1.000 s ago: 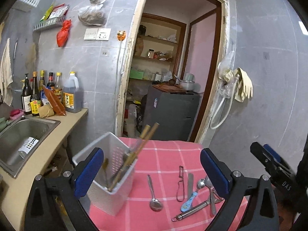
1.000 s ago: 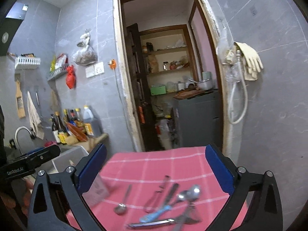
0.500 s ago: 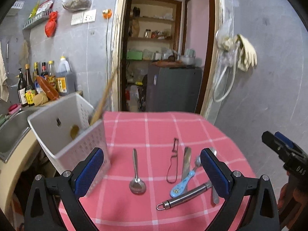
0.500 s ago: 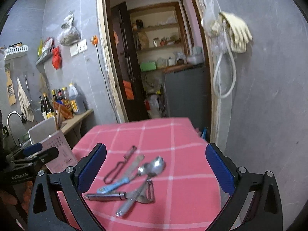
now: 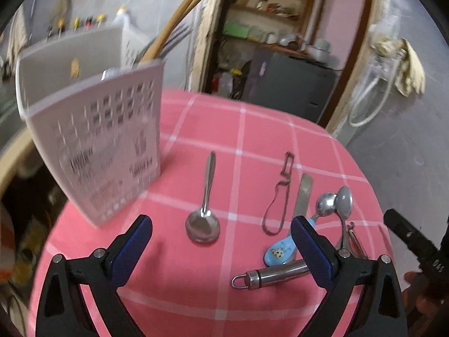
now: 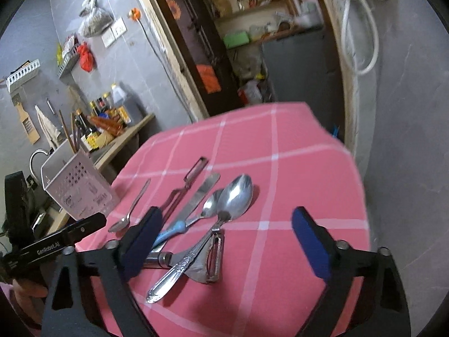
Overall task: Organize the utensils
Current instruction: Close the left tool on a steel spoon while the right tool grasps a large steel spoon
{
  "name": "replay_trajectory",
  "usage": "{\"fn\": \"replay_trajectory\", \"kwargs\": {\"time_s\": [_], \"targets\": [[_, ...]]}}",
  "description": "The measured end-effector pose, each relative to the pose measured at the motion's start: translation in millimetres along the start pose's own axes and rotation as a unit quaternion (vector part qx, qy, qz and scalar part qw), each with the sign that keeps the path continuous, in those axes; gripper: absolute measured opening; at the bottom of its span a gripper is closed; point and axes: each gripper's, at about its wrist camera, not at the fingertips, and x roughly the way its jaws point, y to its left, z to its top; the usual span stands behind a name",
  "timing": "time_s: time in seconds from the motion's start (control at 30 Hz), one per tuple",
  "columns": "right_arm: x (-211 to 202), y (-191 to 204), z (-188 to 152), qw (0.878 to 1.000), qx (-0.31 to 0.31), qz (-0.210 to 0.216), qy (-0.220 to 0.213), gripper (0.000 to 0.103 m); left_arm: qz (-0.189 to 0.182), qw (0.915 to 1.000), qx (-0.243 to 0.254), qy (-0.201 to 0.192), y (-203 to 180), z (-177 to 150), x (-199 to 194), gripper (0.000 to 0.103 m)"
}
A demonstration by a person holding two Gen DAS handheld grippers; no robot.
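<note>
A white perforated utensil basket (image 5: 95, 129) stands at the left of the pink checked table (image 5: 196, 280), with chopsticks (image 5: 174, 25) sticking out; it also shows in the right wrist view (image 6: 75, 188). A small steel spoon (image 5: 204, 210) lies just ahead of my open, empty left gripper (image 5: 221, 250). Right of it lie a wire peeler (image 5: 277, 196), a flat blade (image 5: 303, 193), a blue-handled spoon (image 5: 283, 250) and a steel-handled tool (image 5: 269, 275). My right gripper (image 6: 227, 241) is open and empty, low over a large spoon (image 6: 224, 210) and a peeler (image 6: 210, 261).
A counter with a sink tap (image 6: 36, 157) and sauce bottles (image 6: 112, 112) stands left of the table. Behind the table is an open doorway to a storeroom with a grey cabinet (image 5: 291, 81). The grey wall is close on the right.
Both grippers have come down and forward towards the table. The utensils loom larger in both views. The basket has shifted to the upper left in the left wrist view.
</note>
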Motion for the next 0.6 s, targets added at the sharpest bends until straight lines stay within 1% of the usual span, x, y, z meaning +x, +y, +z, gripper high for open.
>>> {"fn": "replay_trajectory", "kwargs": {"time_s": [0.07, 0.1, 0.17, 0.23, 0.27, 0.33, 0.4, 0.43, 0.5, 0.53, 0.6], "targets": [[12.7, -0.4, -1.0, 1.000, 0.003, 0.009, 0.017, 0.077, -0.002, 0.9996, -0.023, 0.014, 6.0, -4.6, 7.2, 0.089], [17.2, -0.2, -1.0, 1.000, 0.005, 0.014, 0.023, 0.076, -0.004, 0.9990, -0.038, 0.023, 9.4, -7.2, 10.8, 0.086], [28.2, -0.3, -1.6, 0.999, 0.010, 0.022, 0.036, 0.069, -0.009, 0.9977, -0.059, 0.033, 13.5, -10.6, 16.3, 0.082], [38.4, -0.9, -0.7, 0.998, 0.014, 0.029, 0.049, 0.066, -0.015, 0.9958, -0.080, 0.041, 17.8, -14.1, 21.4, 0.079], [42.3, -1.1, -0.5, 0.998, 0.016, 0.031, 0.052, 0.064, -0.018, 0.9945, -0.093, 0.044, 20.3, -15.3, 24.1, 0.076], [50.7, -2.1, 2.1, 0.997, 0.022, 0.037, 0.058, 0.062, -0.024, 0.9909, -0.124, 0.047, 23.7, -15.6, 30.2, 0.071], [56.7, -2.7, 4.8, 0.997, 0.024, 0.039, 0.062, 0.058, -0.028, 0.9863, -0.155, 0.049, 28.6, -16.6, 35.2, 0.064], [61.2, -3.2, 6.4, 0.997, 0.025, 0.041, 0.065, 0.054, -0.028, 0.9852, -0.163, 0.045, 29.6, -16.9, 35.7, 0.063], [70.8, -4.4, 8.9, 0.996, 0.029, 0.043, 0.075, 0.051, -0.032, 0.9819, -0.182, 0.044, 31.2, -16.7, 38.7, 0.055], [73.1, -5.2, 10.0, 0.996, 0.030, 0.042, 0.075, 0.048, -0.030, 0.9806, -0.189, 0.043, 30.7, -15.7, 40.5, 0.053], [78.9, -5.9, 12.4, 0.996, 0.028, 0.044, 0.079, 0.045, -0.025, 0.9781, -0.202, 0.046, 27.7, -11.5, 45.9, 0.046]]}}
